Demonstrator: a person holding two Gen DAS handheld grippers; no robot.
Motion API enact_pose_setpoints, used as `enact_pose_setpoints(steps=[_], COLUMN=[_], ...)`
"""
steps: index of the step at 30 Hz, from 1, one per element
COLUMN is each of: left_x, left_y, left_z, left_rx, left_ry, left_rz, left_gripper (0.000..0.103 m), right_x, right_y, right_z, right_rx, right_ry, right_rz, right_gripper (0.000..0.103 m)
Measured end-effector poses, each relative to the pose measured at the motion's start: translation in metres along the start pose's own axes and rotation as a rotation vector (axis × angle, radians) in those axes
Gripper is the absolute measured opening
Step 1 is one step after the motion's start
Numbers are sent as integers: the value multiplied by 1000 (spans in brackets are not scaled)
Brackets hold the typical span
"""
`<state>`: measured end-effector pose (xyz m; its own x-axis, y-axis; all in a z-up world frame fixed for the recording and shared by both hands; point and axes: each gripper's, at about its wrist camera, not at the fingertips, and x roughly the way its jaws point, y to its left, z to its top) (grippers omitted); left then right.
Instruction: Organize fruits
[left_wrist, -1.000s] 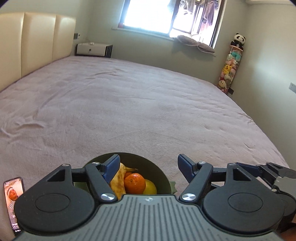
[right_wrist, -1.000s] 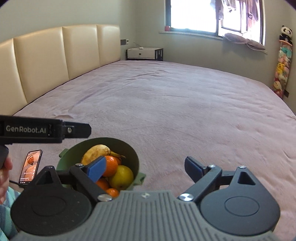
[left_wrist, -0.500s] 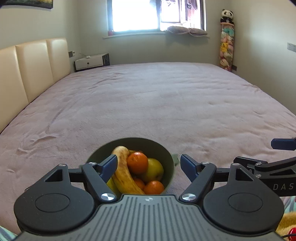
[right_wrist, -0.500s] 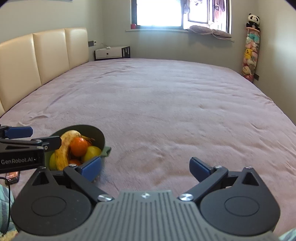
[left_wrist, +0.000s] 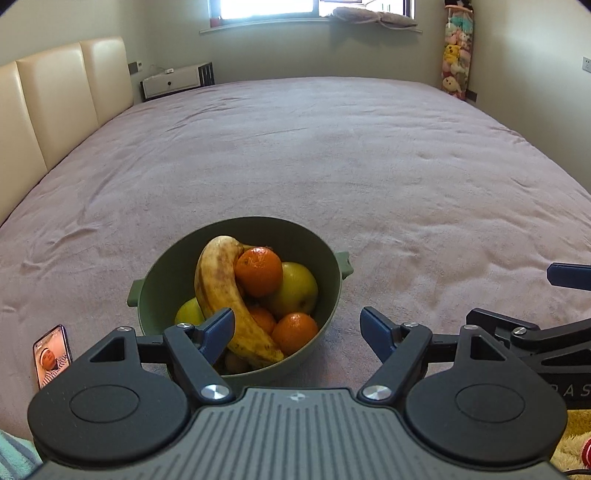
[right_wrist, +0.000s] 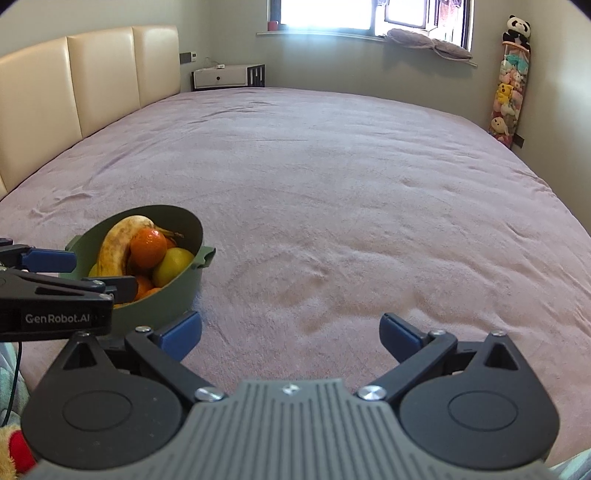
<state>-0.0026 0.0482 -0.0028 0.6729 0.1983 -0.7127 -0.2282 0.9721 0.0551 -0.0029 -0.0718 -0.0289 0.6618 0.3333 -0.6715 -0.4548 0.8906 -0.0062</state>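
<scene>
Wide bed under a mauve plush cover (left_wrist: 332, 155), cream padded headboard (right_wrist: 92, 74) at its left. Round olive-green plastic bowl with side lugs (left_wrist: 159, 273) sits on the cover near the front edge, holding a spotted yellow banana (left_wrist: 218, 280), orange mandarins (left_wrist: 258, 271) and yellow-green apples (left_wrist: 299, 286). Left gripper (left_wrist: 297, 332) hangs just above the bowl's near rim, jaws wide, nothing between. Right gripper (right_wrist: 290, 334) beside the bowl over bare cover, jaws wide, empty. Lit smartphone (left_wrist: 51, 354) lies left of the bowl.
</scene>
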Motion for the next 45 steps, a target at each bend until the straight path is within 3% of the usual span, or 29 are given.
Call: enact_pose_setpoints(steps=[45], left_x=[-1], left_y=[-3], left_z=[3], left_rx=[-7], left_ry=[10], left_rz=[0], left_gripper=[91], right_x=[4], right_y=[0], right_z=[-1], right_rx=[10], right_ry=[18], right_rz=[-4], right_gripper=[99])
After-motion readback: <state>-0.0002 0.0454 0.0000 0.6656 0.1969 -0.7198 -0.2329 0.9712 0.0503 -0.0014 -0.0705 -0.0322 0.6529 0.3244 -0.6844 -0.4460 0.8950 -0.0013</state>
